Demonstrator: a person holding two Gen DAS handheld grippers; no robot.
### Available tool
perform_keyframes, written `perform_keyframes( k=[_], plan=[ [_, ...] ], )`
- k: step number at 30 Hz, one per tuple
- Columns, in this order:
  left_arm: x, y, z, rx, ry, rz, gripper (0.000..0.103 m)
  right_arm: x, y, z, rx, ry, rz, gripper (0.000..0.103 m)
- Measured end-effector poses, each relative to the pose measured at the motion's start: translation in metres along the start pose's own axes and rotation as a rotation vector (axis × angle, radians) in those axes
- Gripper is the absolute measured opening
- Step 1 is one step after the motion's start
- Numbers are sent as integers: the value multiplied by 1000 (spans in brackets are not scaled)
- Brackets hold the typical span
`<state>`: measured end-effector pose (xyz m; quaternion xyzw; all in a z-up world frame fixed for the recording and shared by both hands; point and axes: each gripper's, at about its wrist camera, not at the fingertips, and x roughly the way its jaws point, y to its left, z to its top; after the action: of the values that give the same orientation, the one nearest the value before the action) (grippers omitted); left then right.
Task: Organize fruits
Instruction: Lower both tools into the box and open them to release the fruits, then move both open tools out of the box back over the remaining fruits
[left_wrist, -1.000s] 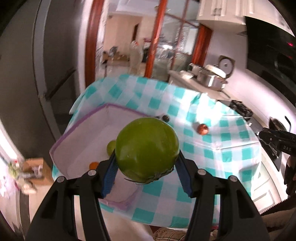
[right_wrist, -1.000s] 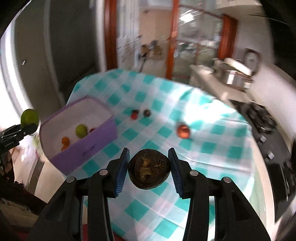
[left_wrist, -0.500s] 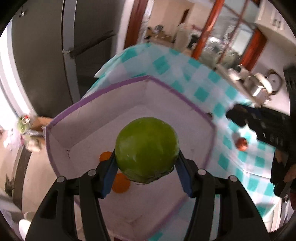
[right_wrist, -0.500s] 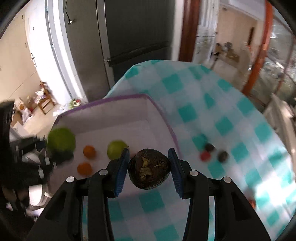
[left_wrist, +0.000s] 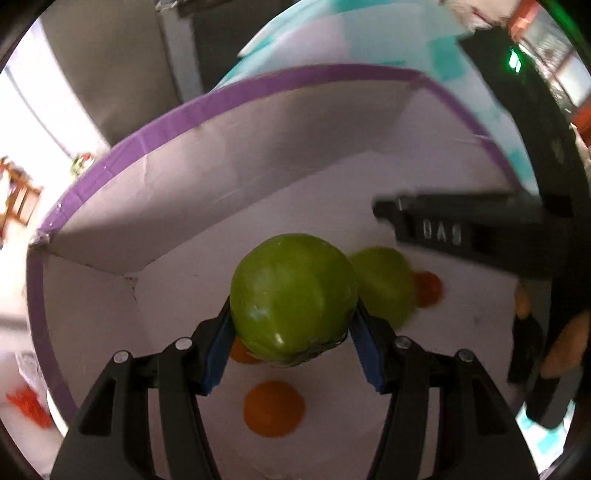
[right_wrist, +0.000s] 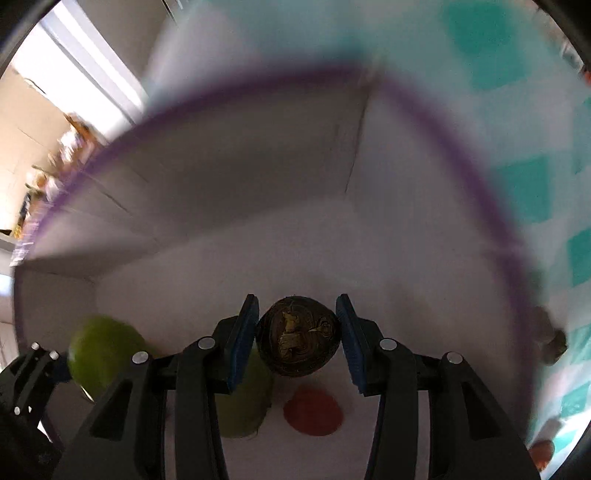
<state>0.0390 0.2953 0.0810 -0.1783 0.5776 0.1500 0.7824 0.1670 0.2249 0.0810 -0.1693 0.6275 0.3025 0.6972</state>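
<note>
My left gripper (left_wrist: 291, 345) is shut on a large green fruit (left_wrist: 291, 295) and holds it low inside the purple-rimmed white box (left_wrist: 258, 85). On the box floor lie a second green fruit (left_wrist: 388, 284) and small orange fruits (left_wrist: 274, 408) (left_wrist: 428, 288). My right gripper (right_wrist: 298, 341) is shut on a dark brown round fruit (right_wrist: 298, 341) and holds it over the same box (right_wrist: 258, 92), above a green fruit (right_wrist: 243, 402) and an orange fruit (right_wrist: 313, 411). The left gripper's green fruit shows at the right wrist view's left (right_wrist: 105, 354). The right gripper's body shows in the left wrist view (left_wrist: 461, 229).
The box stands on a teal-and-white checked tablecloth (right_wrist: 524, 184). A dark fruit (right_wrist: 552, 343) and a reddish fruit (right_wrist: 541, 452) lie on the cloth right of the box. The two grippers are close together inside the box. Past the box the floor lies below the table edge.
Both grippers have moved from above the table down into the box, each still holding its fruit. The box walls now fill both views.
</note>
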Motion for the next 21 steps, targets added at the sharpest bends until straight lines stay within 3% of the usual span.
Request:
perform_keyframes(
  k=[3, 7, 9, 10, 12, 17, 21],
  plan=[
    [15, 9, 10, -52, 31, 7, 59, 13, 4, 3, -2, -8, -32, 44],
    [25, 9, 16, -48, 36, 24, 59, 17, 12, 2, -7, -36, -46, 47],
    [30, 8, 17, -40, 43, 39, 59, 15, 16, -3, -6, -29, -39, 57],
    [32, 8, 17, -42, 50, 37, 59, 10, 18, -6, -5, -36, -33, 68],
    [33, 7, 16, -43, 67, 27, 60, -9, 18, -19, 7, -81, -39, 70],
    [-18, -4, 13, 17, -80, -30, 80, -86, 20, -53, 68, -207, -36, 84],
    [-77, -25, 4, 122, -188, -2, 85, -146, 24, -94, 82, -241, -65, 86]
  ],
)
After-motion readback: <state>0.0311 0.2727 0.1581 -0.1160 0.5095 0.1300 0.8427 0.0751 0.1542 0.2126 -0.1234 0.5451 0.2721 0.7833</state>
